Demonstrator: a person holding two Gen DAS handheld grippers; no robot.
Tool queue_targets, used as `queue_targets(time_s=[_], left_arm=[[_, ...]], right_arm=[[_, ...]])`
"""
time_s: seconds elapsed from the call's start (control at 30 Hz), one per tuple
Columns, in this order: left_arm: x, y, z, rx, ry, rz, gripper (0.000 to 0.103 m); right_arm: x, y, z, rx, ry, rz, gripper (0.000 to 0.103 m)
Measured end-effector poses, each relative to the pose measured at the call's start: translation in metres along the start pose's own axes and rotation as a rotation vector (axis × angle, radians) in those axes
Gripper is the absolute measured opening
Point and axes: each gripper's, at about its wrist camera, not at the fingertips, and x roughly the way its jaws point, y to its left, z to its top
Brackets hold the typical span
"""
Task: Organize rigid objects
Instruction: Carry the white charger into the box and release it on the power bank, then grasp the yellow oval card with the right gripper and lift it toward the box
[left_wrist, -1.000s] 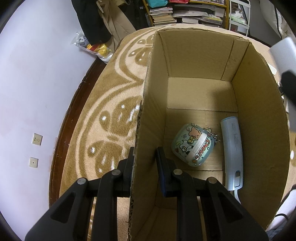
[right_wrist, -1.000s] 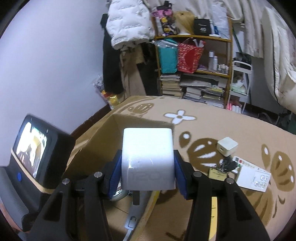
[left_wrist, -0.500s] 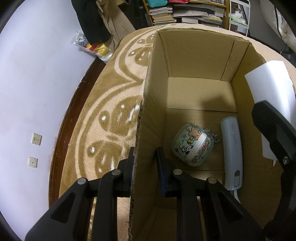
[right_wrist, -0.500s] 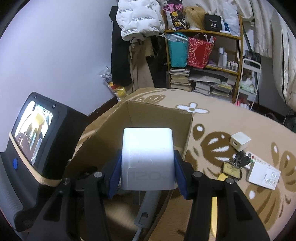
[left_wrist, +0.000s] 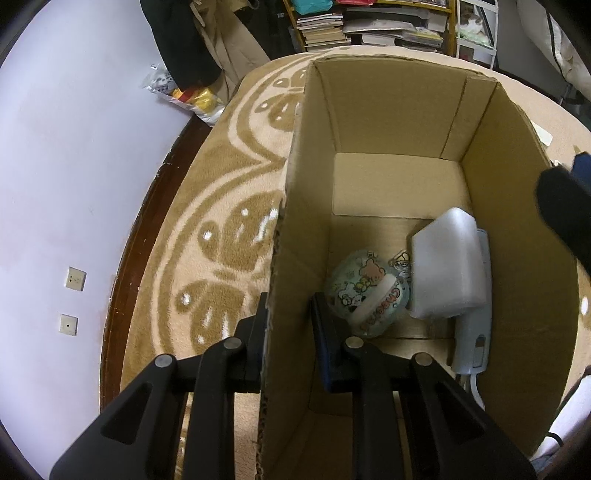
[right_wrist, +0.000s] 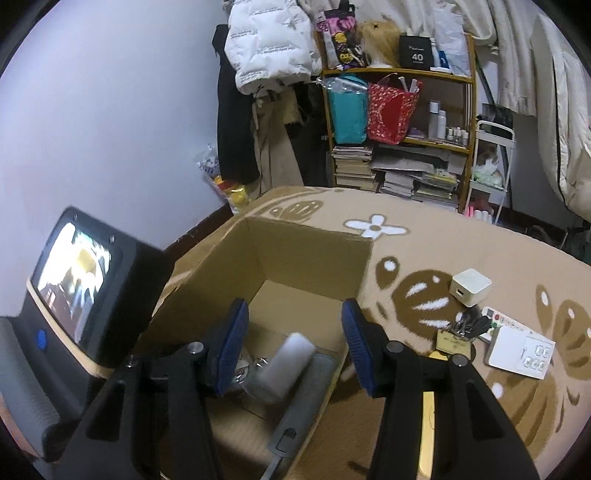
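Left wrist view: left gripper (left_wrist: 288, 325), bottom centre, clenched on the left wall of the cardboard box (left_wrist: 295, 206), one finger outside, one inside, pointing steeply down. Inside the box, lower middle: round cartoon case (left_wrist: 367, 295) with pink lettering I can't read, white block (left_wrist: 447, 266) lying on the pale blue device (left_wrist: 474, 332). Black tip of the other gripper at right edge. Right wrist view: right gripper (right_wrist: 291, 343), released, jaws apart with nothing between, tilted down over the box's open top; white block below, blurred. On the patterned rug (right_wrist: 443, 251), right side: small white cube (right_wrist: 471, 287), keys (right_wrist: 467, 326), white remote (right_wrist: 521, 352). Black box (right_wrist: 415, 51) on shelf reads "40".
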Motion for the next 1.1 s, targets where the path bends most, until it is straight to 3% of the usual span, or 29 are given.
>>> queue_targets(time_s=[0.23, 0.43, 0.83, 1.1], left_arm=[[0.000, 0.000, 0.001, -0.002, 0.002, -0.002, 0.020], [0.000, 0.001, 0.001, -0.003, 0.003, -0.003, 0.020], [0.000, 0.001, 0.003, 0.000, 0.007, 0.000, 0.020], [0.001, 0.000, 0.004, -0.001, 0.009, -0.002, 0.020]], right_arm=[[-0.007, -0.023, -0.002, 0.061, -0.005, -0.044, 0.082], [-0.011, -0.048, -0.006, 0.090, -0.001, -0.165, 0.102], [0.007, -0.114, -0.041, 0.290, 0.133, -0.248, 0.103], [0.025, -0.125, -0.063, 0.308, 0.206, -0.251, 0.103]])
